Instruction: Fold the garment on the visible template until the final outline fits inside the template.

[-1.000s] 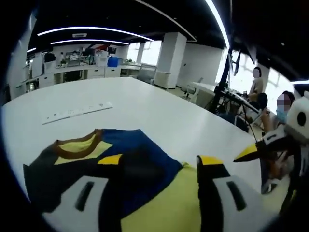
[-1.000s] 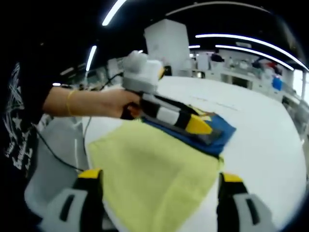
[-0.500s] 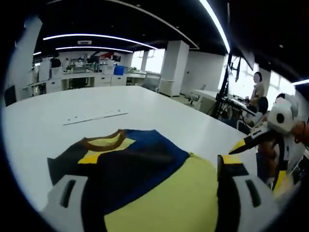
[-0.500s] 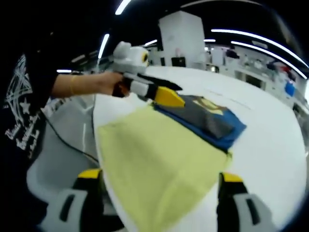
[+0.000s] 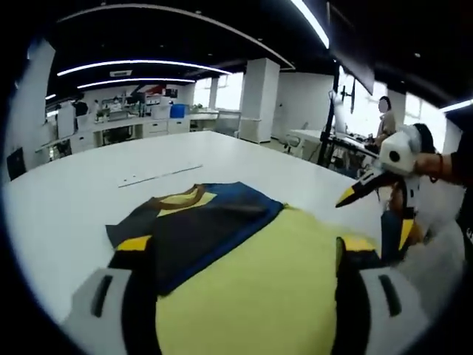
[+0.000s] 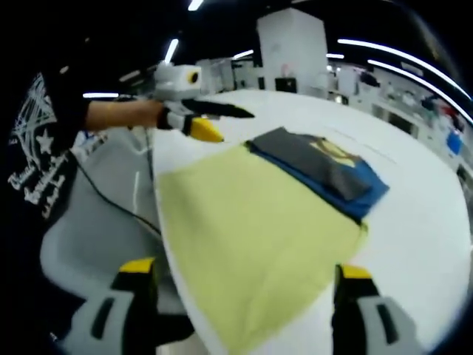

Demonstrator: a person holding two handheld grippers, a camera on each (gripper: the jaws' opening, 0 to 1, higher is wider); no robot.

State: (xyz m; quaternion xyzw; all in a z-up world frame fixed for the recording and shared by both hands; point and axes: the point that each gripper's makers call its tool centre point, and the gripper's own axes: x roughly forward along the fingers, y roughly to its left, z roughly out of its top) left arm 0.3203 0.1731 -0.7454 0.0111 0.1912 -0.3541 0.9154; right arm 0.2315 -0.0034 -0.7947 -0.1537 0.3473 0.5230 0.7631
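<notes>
The folded garment (image 5: 201, 225) is dark grey and blue, with a yellow panel and brown collar. It lies at the far end of the pale yellow template sheet (image 5: 259, 292), overlapping that sheet's edge. My left gripper (image 5: 245, 244) hovers open over the yellow sheet, short of the garment, holding nothing. My right gripper (image 5: 373, 214) hangs open at the right, above the table edge. In the right gripper view the garment (image 6: 325, 166) sits at the template's (image 6: 251, 222) far right side. The left gripper (image 6: 225, 124) is held open beyond the sheet's left corner, and my right gripper (image 6: 245, 268) stands open over the near edge.
The big white table (image 5: 74, 200) carries a thin white strip (image 5: 159, 175) behind the garment. A grey chair (image 6: 89, 244) and a black cable (image 6: 118, 211) sit off the table's left edge, beside the person in a black printed shirt (image 6: 37, 170). Other people (image 5: 384, 122) are far back.
The left gripper has lifted off the garment and drawn back toward the person. Both cameras have pulled away, so the garment and yellow sheet look smaller and farther.
</notes>
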